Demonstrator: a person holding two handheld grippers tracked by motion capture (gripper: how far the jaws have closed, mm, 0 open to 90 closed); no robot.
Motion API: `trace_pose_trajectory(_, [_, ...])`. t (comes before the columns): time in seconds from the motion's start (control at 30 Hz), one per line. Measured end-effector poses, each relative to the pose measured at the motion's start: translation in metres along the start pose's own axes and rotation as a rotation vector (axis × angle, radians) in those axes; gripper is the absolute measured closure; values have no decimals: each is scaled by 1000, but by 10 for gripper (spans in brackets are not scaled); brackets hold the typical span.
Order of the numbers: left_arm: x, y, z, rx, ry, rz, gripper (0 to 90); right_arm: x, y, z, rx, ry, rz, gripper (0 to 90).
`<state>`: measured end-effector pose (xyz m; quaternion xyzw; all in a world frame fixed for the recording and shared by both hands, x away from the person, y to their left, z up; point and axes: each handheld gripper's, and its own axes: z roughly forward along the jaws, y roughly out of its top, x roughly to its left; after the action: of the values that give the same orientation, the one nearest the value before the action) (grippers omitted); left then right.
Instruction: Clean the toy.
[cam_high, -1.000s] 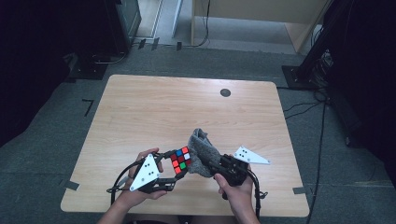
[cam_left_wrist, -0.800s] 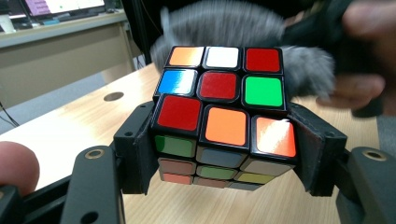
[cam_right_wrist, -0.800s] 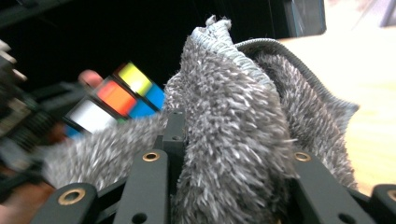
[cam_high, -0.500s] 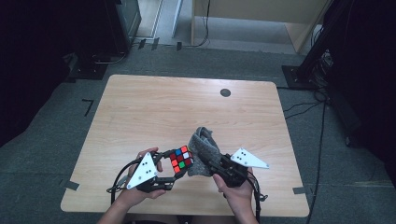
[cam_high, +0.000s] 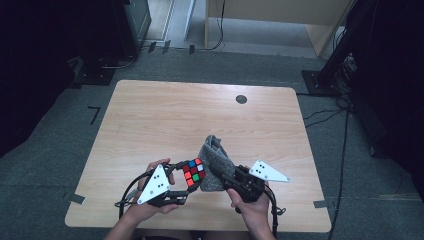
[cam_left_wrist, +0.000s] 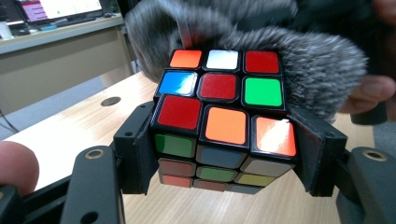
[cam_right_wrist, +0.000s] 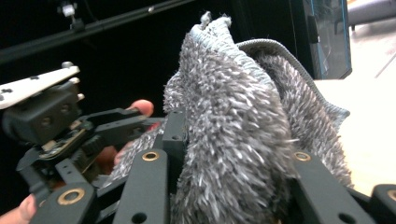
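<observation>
- Wiping looked to be the work in hand: a puzzle cube (cam_high: 194, 173) was held up at the near edge of the table (cam_high: 165, 115), with a grey fluffy cloth (cam_high: 216, 160) pressed against its right and far sides.
- Left gripper (cam_high: 186, 181) had its fingers (cam_left_wrist: 135, 149) closed on the cube, one pad on each of two opposite faces, as the left gripper view showed. That clamp left the top face, with its red, orange, white, blue and green stickers, free for the cloth to reach.
- Right gripper (cam_high: 220, 172) had its fingers (cam_right_wrist: 159, 172) closed on a bunched fold of the cloth, seen from the right gripper view. Gripping a thick wad rather than an edge probably gave a firm pad to rub with.
- Cube sat just above the table, not resting on it, likely so that it could be turned and every face offered to the cloth.
- Both hands (cam_high: 150, 210) came in from the near side, the grippers angled towards each other so that cube and cloth met between them.
- Far part of the table carried only a small dark round spot (cam_high: 241, 99), well apart from the work.
</observation>
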<state>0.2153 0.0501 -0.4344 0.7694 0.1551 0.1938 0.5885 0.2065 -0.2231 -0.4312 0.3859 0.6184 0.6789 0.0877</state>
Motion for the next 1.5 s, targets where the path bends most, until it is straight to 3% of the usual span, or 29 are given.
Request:
trace_pose_trajectory(0.03, [2,0,-1,-9,0,-13,336,-5,-2,1,23,-17,20,665])
trace_pose_trajectory(0.07, [3,0,-2,-16,0,-20,336,-9,-4,3,66,-64,12,666])
trace_pose_trajectory(0.13, [4,0,-2,-21,1,-22,336,-13,-7,3,100,-95,14,666])
trace_pose_trajectory(0.23, [3,0,-1,-20,-5,-22,336,-12,-2,0,79,-86,24,666])
trace_pose_trajectory(0.3, [2,0,0,-17,-11,-17,337,-6,6,-5,18,-41,32,664])
trace_pose_trajectory(0.37, [0,0,0,-15,-15,-12,337,0,10,-6,-6,-16,18,663])
trace_pose_trajectory(0.43, [0,1,-1,-23,-22,-17,336,3,7,-3,12,-13,2,662])
trace_pose_trajectory(0.53, [4,1,-4,-33,-18,-37,336,-6,-1,2,27,-11,60,661])
trace_pose_trajectory(0.57, [5,1,-4,-38,-18,-44,336,-11,-4,4,63,-25,85,663])
trace_pose_trajectory(0.67, [9,1,-6,-52,-25,-66,336,-18,-7,5,114,-86,63,668])
trace_pose_trajectory(0.77, [5,-2,-1,-15,-20,-27,336,-15,1,-2,41,-44,95,668])
trace_pose_trajectory(0.87, [-1,-2,3,-10,-34,-21,336,-2,7,-3,-2,7,60,668])
trace_pose_trajectory(0.93, [-1,-1,2,-14,-24,-22,336,4,6,-1,1,2,18,668])
trace_pose_trajectory(1.0, [2,0,-1,-24,-18,-37,336,-1,1,2,15,-24,-3,670])
trace_pose_trajectory(1.1, [11,4,-10,-85,-12,-99,336,-8,-7,5,83,-121,-67,674])
trace_pose_trajectory(1.17, [17,5,-14,-112,4,-139,336,-11,-12,8,104,-104,-50,674])
trace_pose_trajectory(1.3, [25,4,-17,-150,-24,-237,336,1,-20,20,142,-16,-117,673])
trace_pose_trajectory(1.4, [25,4,-16,-152,-31,-252,336,12,-29,30,181,39,-137,675])
trace_pose_trajectory(1.5, [26,3,-15,-147,-32,-264,336,17,-37,36,225,65,-175,674])
